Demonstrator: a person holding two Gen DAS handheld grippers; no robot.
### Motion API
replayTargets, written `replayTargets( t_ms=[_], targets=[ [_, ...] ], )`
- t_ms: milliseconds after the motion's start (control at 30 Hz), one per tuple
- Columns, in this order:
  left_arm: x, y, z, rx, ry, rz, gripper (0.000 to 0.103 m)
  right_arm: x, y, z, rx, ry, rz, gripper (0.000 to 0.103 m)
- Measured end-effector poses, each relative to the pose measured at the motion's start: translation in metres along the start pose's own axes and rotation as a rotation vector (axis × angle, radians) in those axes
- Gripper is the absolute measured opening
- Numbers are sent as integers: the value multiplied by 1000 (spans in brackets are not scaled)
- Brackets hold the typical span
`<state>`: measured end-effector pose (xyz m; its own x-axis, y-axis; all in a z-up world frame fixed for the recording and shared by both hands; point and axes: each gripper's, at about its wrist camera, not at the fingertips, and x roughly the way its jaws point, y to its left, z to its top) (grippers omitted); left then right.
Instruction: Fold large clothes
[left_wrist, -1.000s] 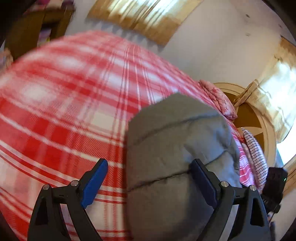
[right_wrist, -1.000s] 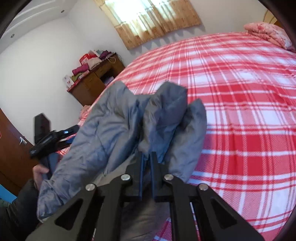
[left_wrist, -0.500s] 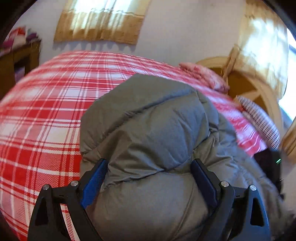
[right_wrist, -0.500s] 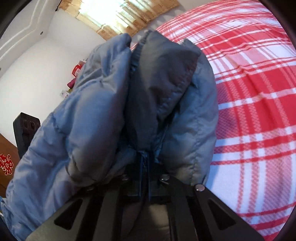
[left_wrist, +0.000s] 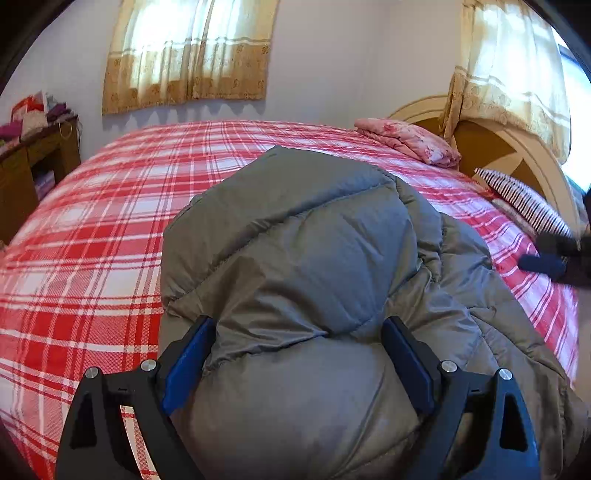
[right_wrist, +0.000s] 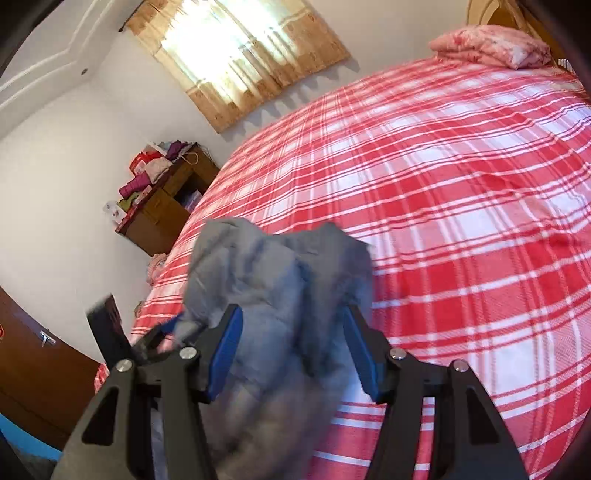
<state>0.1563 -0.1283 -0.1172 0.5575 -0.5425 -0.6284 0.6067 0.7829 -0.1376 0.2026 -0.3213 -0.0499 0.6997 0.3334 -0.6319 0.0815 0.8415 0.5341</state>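
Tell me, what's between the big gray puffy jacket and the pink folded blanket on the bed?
Only bare red plaid bedspread. In the left wrist view, nothing else lies between the gray jacket and the pink folded blanket near the headboard.

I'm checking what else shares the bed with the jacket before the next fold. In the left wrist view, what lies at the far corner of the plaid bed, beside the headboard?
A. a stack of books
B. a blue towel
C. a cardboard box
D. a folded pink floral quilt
D: a folded pink floral quilt rests on the red plaid bedspread next to the arched headboard, beyond the grey puffer jacket.
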Motion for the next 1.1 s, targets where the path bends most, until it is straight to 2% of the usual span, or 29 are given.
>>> replayTargets(
  t_ms=[33,67,133,167,233,333,500,667,900,1100],
  targets=[
    [1,-3,0,10,-2,11,92,9,12,4,-17,11,-28,54],
    [1,-5,-1,20,-3,28,92,23,18,9,-43,31,-77,37],
    [3,-9,0,36,2,50,92,46,23,7,-67,65,-135,20],
    [5,-9,-1,41,5,60,92,56,21,2,-66,79,-172,18],
    [10,-8,-1,38,12,70,92,74,11,-8,-24,97,-234,15],
    [15,-7,-2,38,24,80,92,91,-7,-26,46,81,-209,13],
    [24,-3,-4,12,32,82,93,92,-20,-49,116,-6,-152,10],
    [34,1,-10,-32,9,90,95,98,-26,-64,118,-80,-133,7],
    [53,8,-11,-65,44,80,98,98,-29,-69,118,-108,-108,7],
    [54,2,-13,-46,50,109,99,101,-30,-72,131,-125,-95,7]
  ],
)
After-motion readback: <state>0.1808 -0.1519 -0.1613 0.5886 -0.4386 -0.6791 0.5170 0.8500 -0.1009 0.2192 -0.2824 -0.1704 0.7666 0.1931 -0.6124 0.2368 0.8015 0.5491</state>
